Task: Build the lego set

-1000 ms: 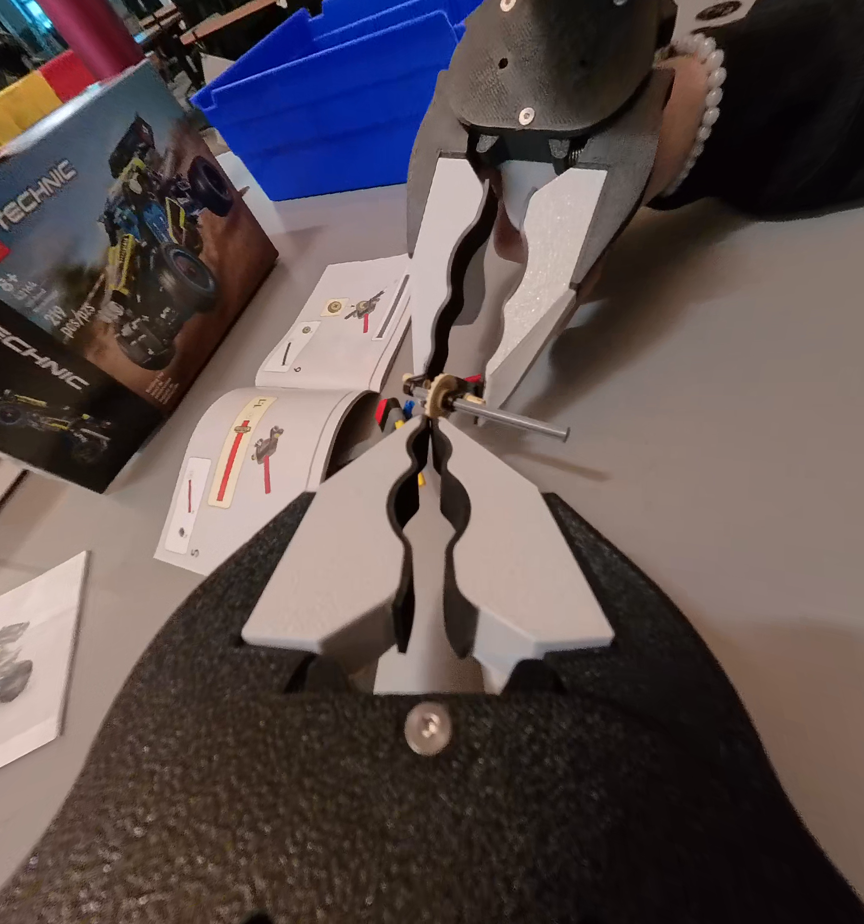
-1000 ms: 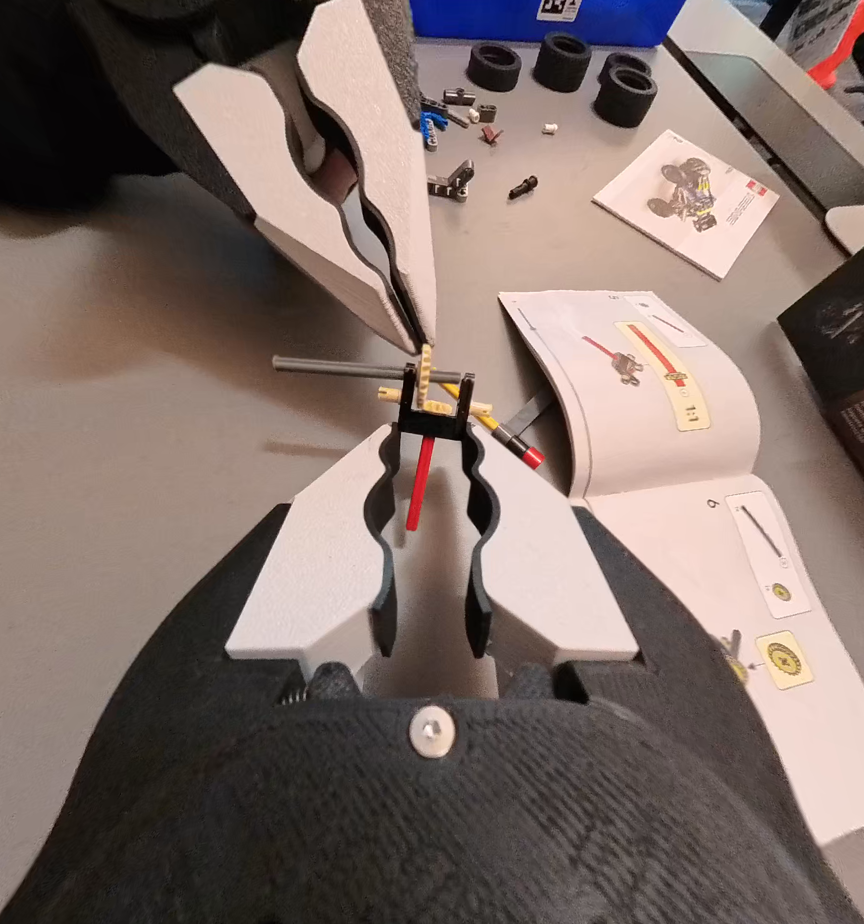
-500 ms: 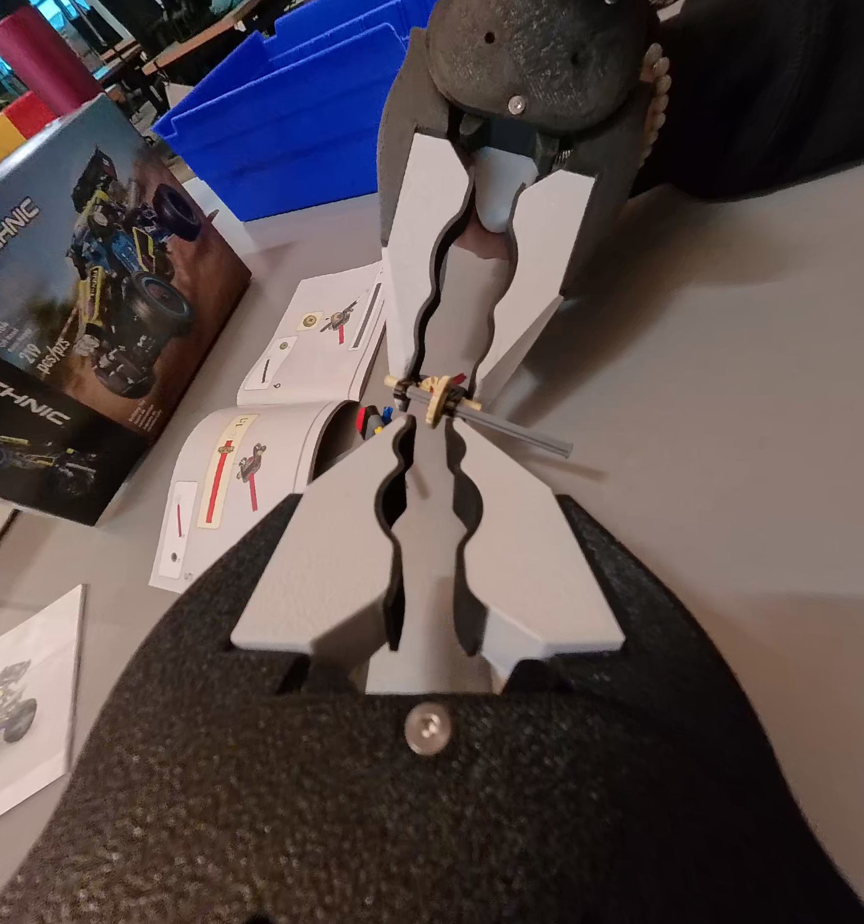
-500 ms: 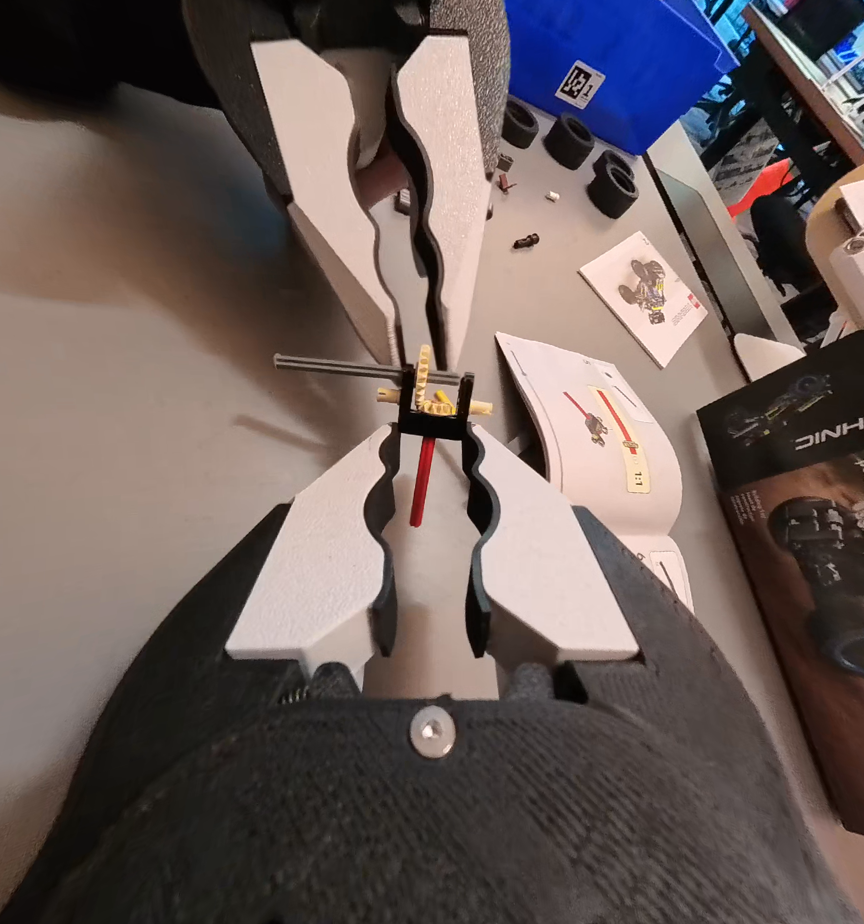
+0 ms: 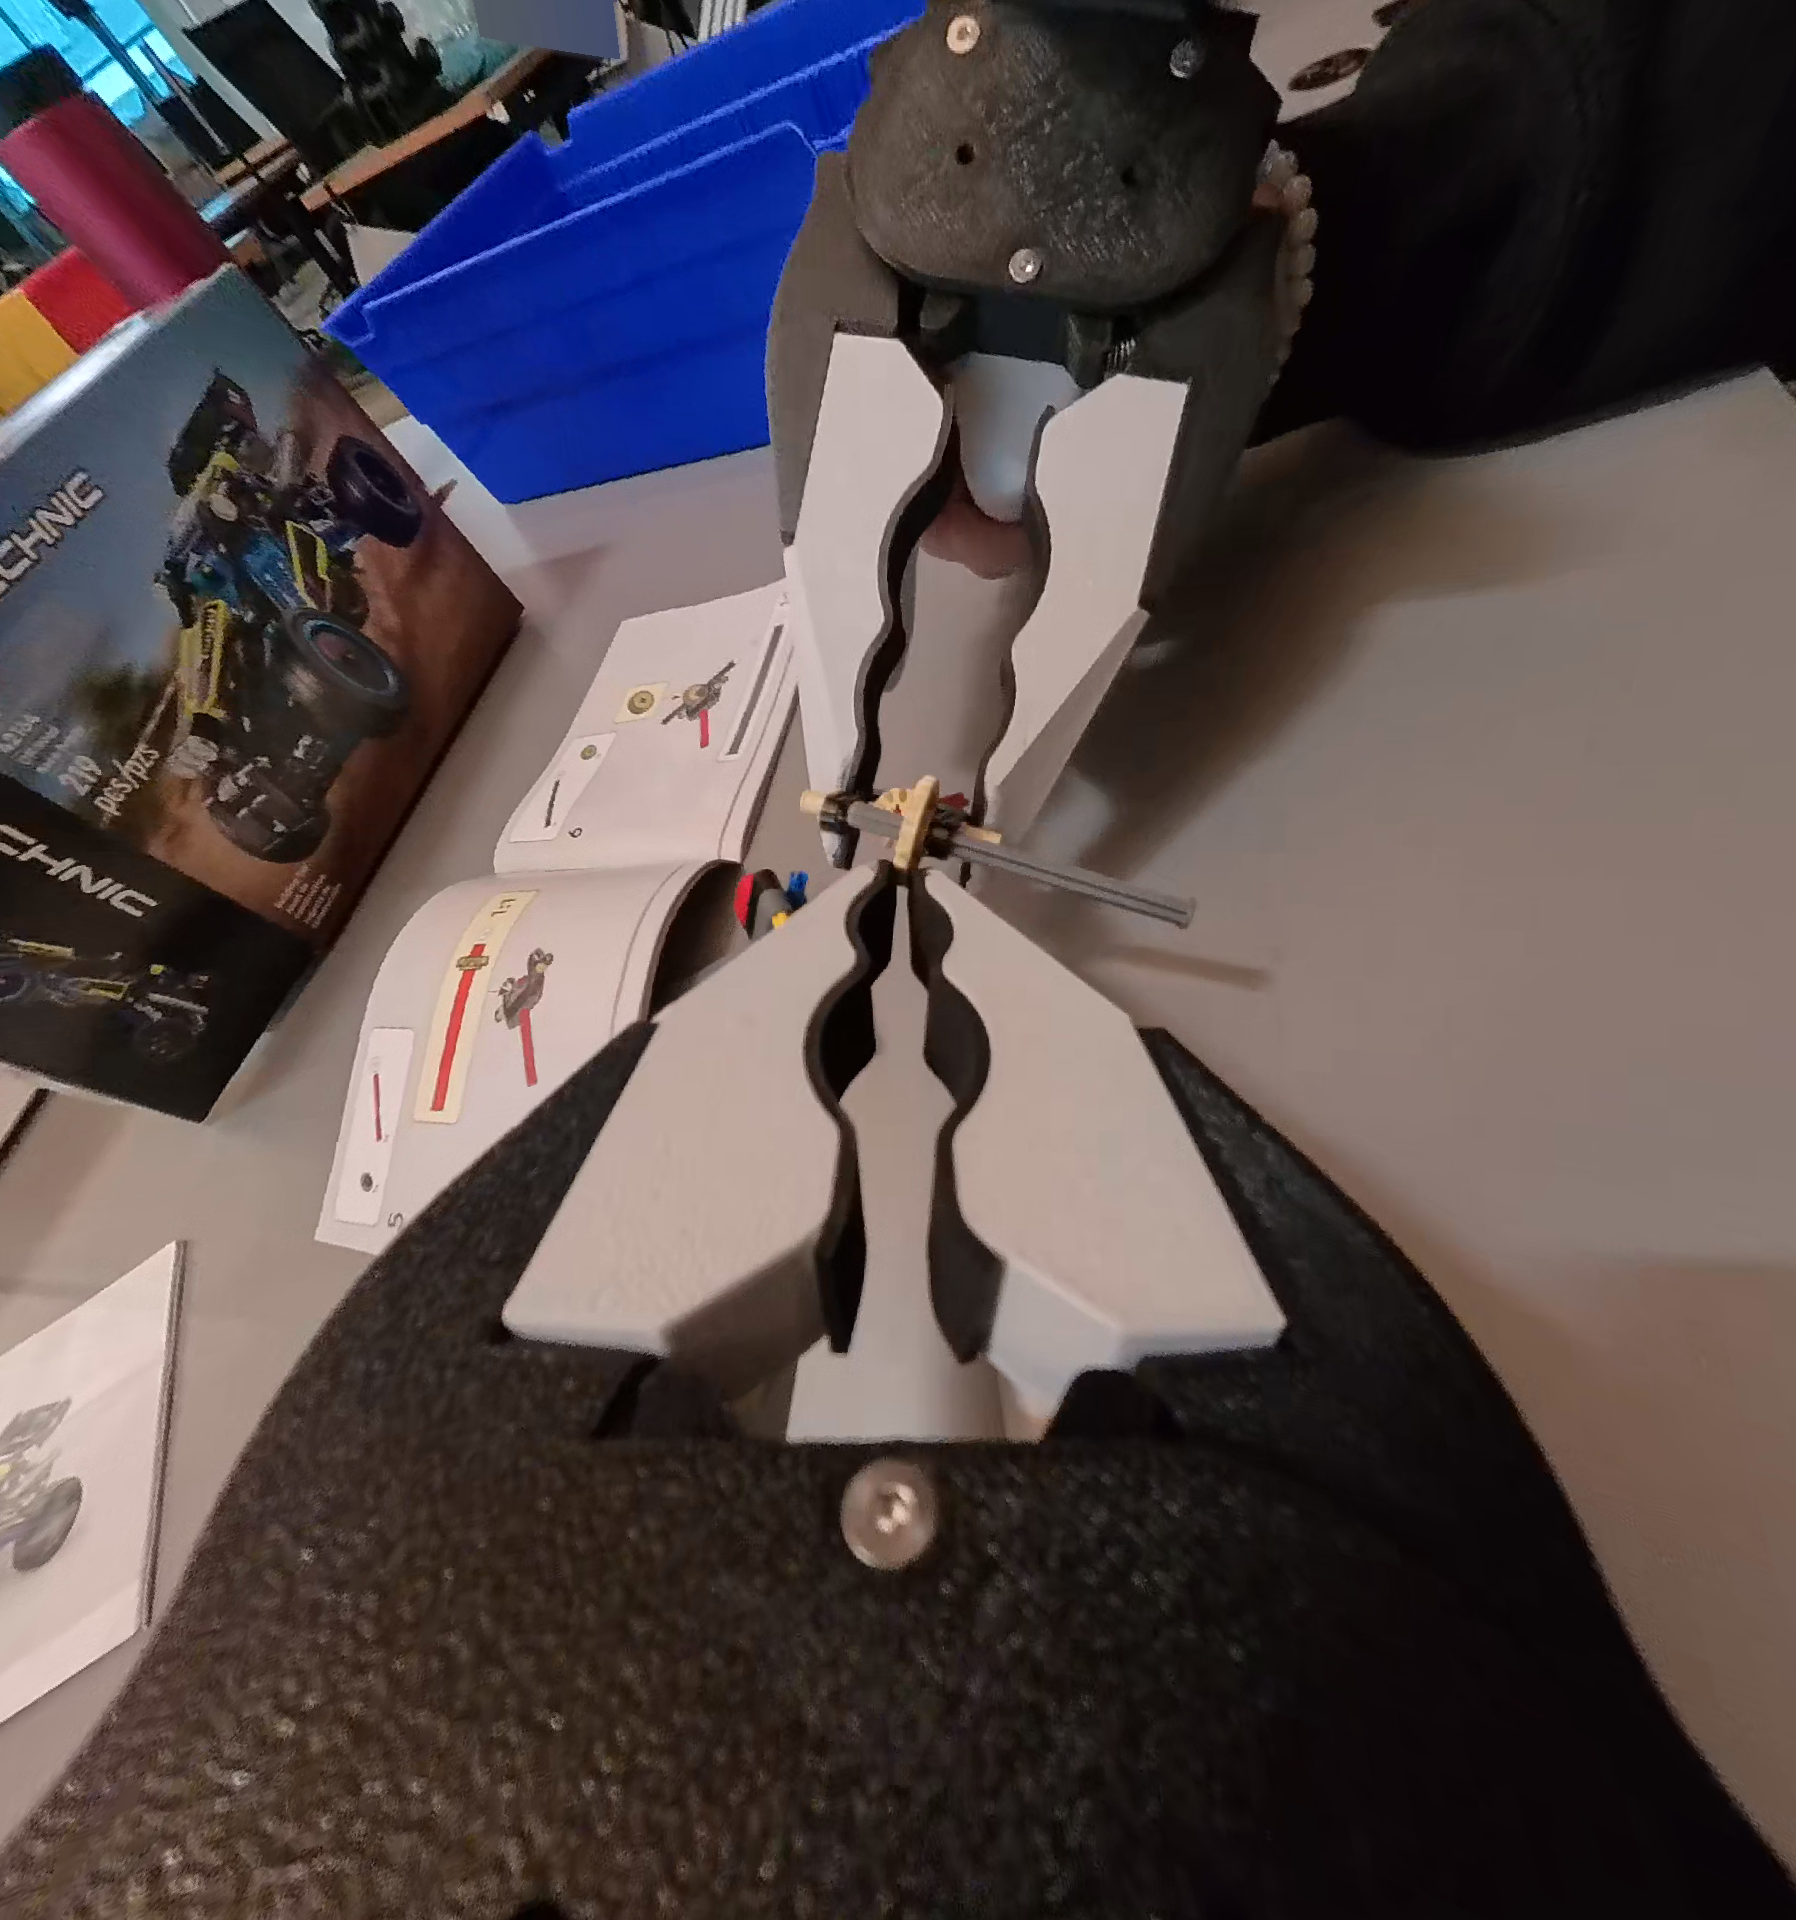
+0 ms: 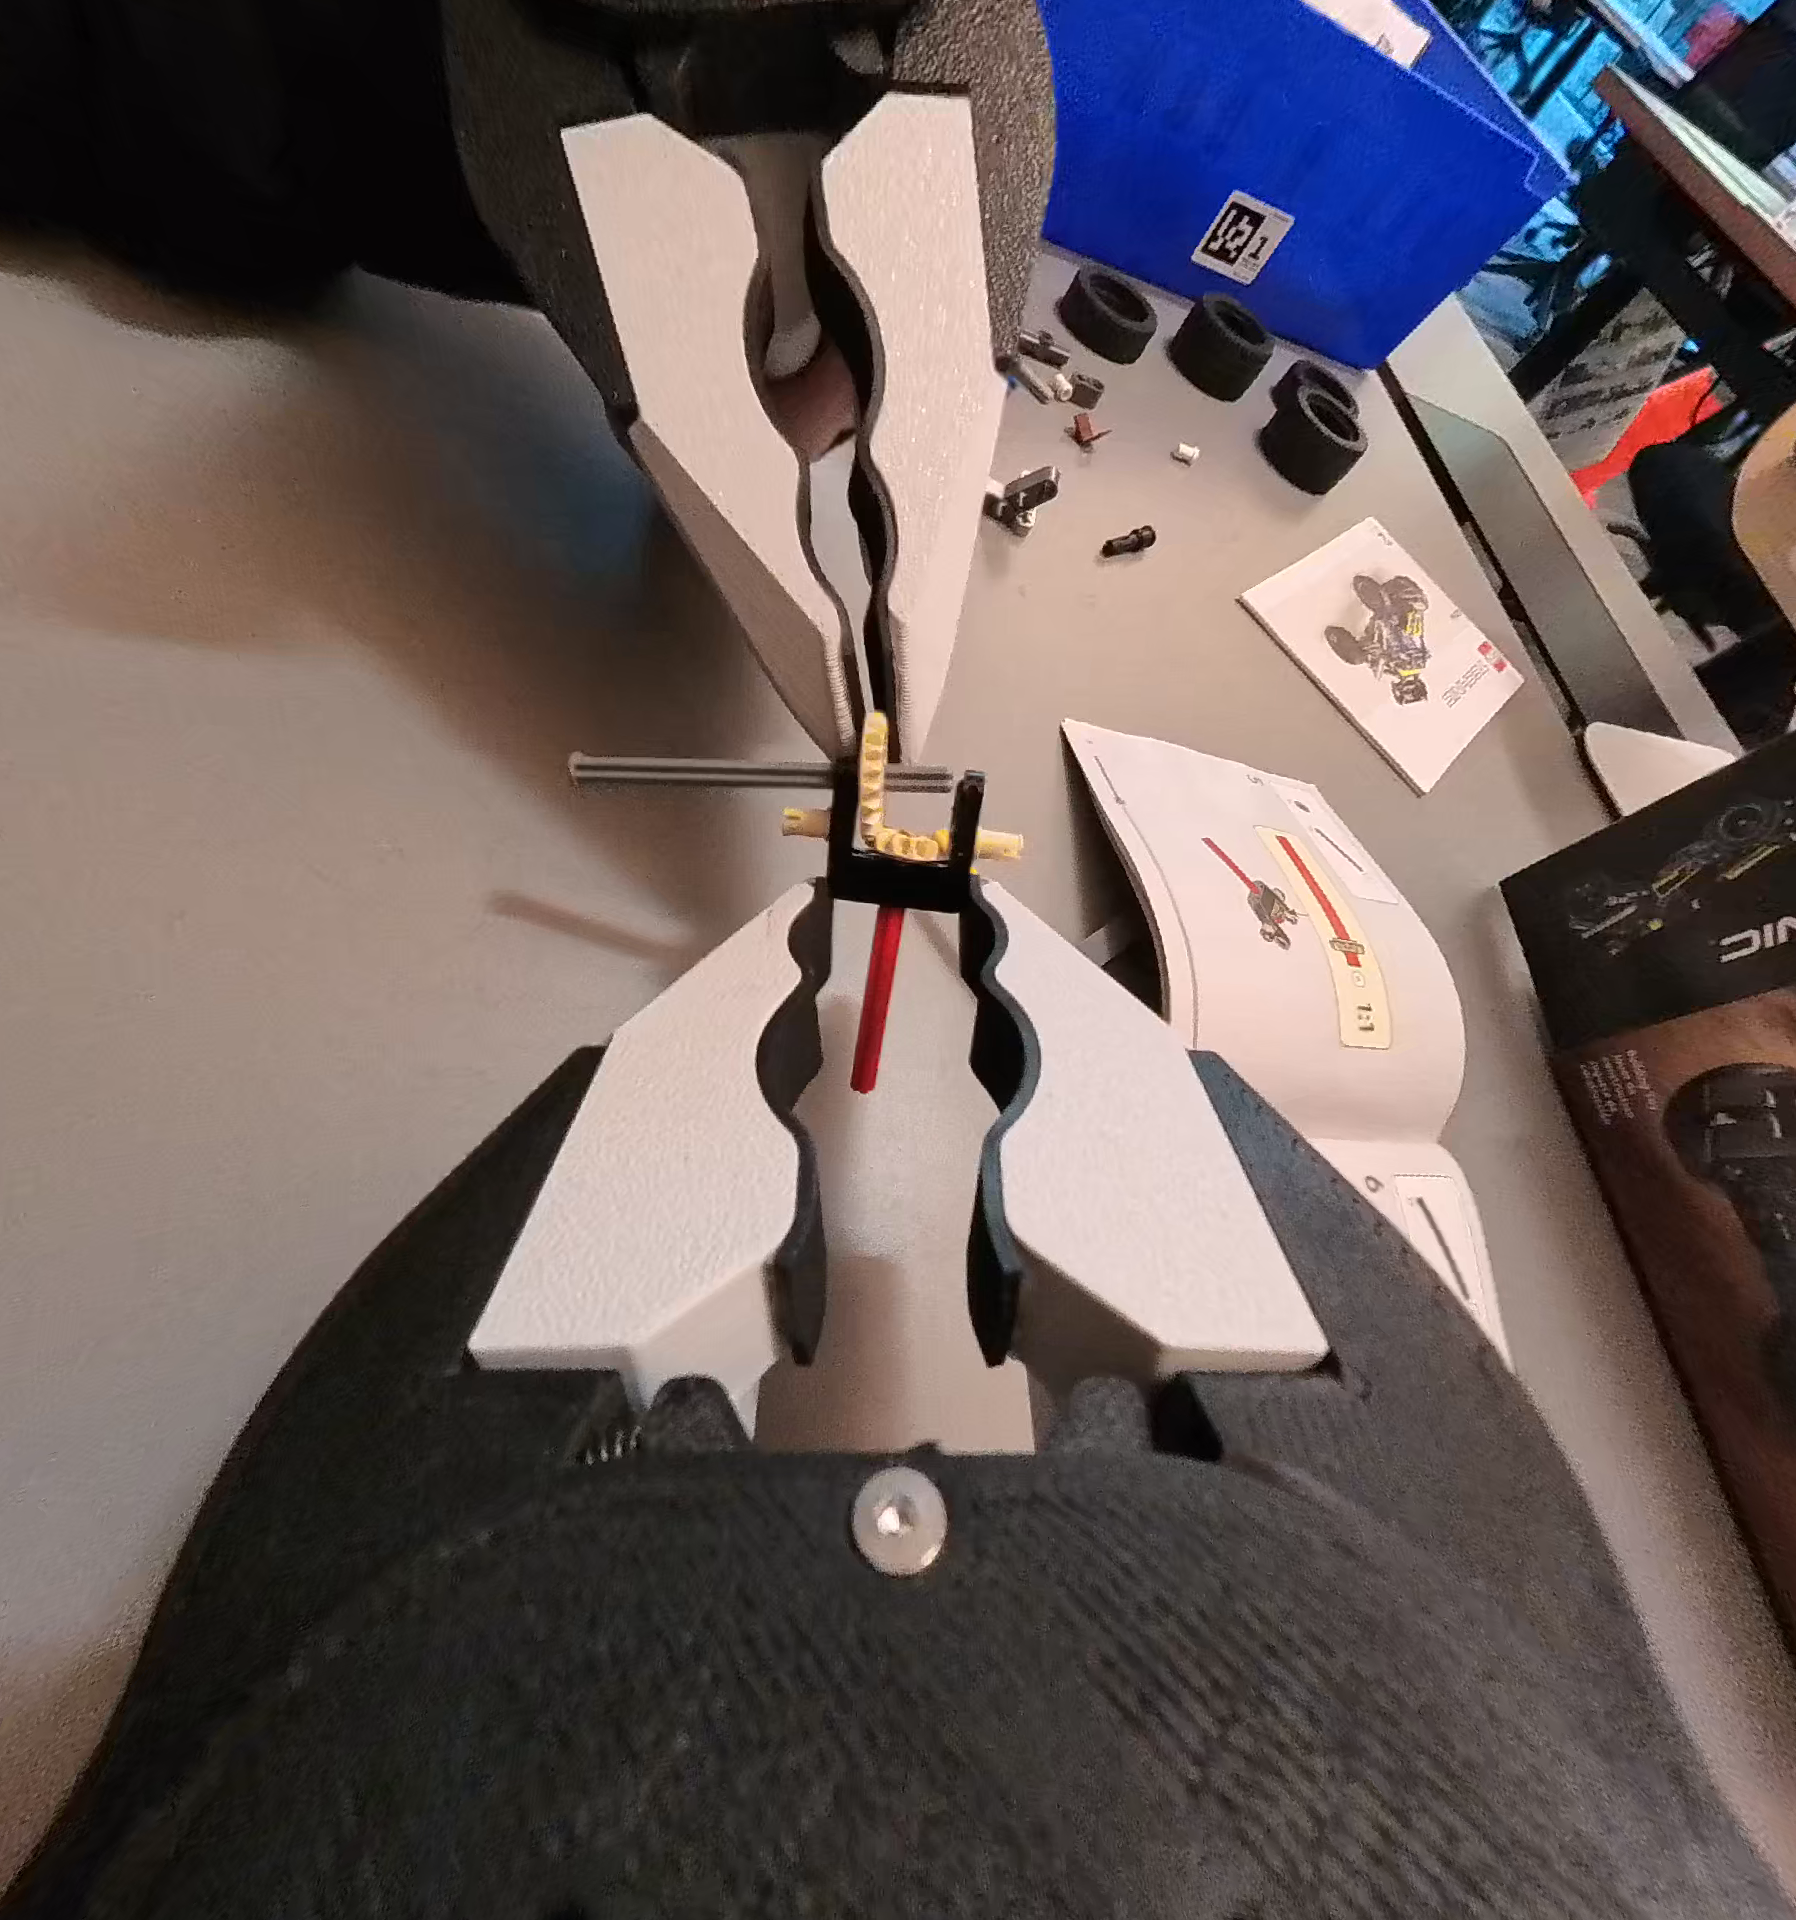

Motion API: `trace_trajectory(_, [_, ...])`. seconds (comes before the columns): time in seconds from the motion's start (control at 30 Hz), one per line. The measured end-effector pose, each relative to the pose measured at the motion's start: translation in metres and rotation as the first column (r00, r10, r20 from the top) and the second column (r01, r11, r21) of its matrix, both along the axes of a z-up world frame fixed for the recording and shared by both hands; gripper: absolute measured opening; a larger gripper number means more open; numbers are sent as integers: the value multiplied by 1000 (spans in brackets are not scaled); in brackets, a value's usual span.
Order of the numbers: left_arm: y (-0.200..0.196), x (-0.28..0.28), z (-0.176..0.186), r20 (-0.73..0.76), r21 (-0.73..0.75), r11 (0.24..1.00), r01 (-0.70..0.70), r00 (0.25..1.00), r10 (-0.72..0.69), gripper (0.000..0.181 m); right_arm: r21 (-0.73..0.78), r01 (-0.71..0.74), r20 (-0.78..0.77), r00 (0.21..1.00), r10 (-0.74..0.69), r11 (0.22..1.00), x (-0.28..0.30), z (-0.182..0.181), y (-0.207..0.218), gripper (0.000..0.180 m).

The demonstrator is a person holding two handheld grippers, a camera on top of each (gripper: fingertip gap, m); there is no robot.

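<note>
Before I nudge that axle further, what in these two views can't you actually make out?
- Left wrist view: the black frame sits mostly behind the left gripper tips.
- Right wrist view: whether the grey axle reaches the frame's far post; the tan gear covers it.
- Right wrist view: the small parts near the tyres are too small to identify.
- Left wrist view: the leaflet is cut by the edge.

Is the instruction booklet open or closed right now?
Open. The instruction booklet lies spread on the table beside the grippers, with one page bowed up in an arch and printed step diagrams showing.
</note>
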State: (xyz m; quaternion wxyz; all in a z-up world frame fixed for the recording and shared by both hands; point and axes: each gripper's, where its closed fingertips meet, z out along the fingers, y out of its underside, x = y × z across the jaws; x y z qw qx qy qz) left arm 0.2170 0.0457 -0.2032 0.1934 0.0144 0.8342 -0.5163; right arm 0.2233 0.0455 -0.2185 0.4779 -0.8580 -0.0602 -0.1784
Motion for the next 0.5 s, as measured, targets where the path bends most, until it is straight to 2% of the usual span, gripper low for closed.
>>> trace_trajectory(0.03, [0, 1, 1, 4, -9, 1000, -6, 1000, 7, 0, 11, 5, -7, 1000, -5, 1000, 1, 1, 0, 23])
trace_trajectory(0.33, [-2, 1, 18, 78, -76, 997, -14, 997, 20, 0, 128, 11, -80, 997, -1, 992, 1, 17, 1, 23])
trace_trajectory(0.5, [-2, 0, 25, 95, -103, 995, -18, 995, 27, 0, 183, -7, -36, 999, 14, 983, 1, 25, 1, 23])
